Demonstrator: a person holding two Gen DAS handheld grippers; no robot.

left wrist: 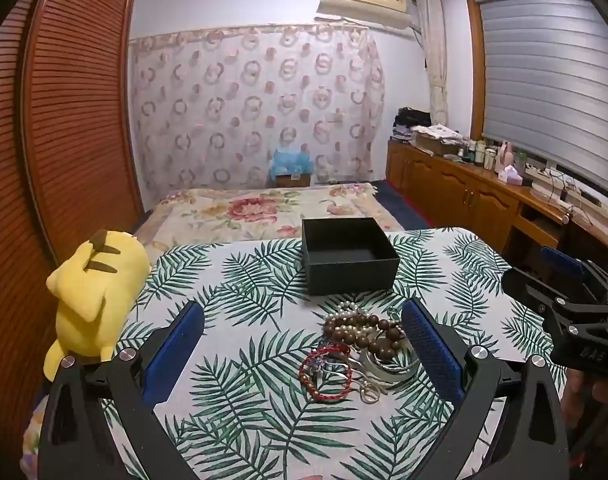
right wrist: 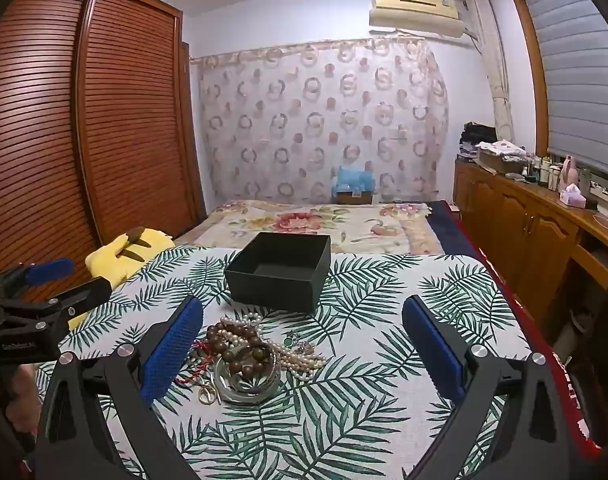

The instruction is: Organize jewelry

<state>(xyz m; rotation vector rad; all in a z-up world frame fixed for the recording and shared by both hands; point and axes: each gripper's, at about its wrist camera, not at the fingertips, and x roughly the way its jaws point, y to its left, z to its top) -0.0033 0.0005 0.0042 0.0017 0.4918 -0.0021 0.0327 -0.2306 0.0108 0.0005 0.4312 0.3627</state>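
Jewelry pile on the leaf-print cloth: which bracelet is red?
The thin red cord bracelet, lying at the pile's near-left edge in the left wrist view; the brown wooden bead bracelet and white pearl strand beside it are not red.

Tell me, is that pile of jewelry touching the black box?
Apart. The right wrist view shows a strip of leaf-print cloth between the jewelry pile and the black box.

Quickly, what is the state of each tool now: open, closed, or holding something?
Left tool: open wide, holding nothing; the jewelry pile lies on the table between its fingers, untouched.
Right tool: open wide, holding nothing.
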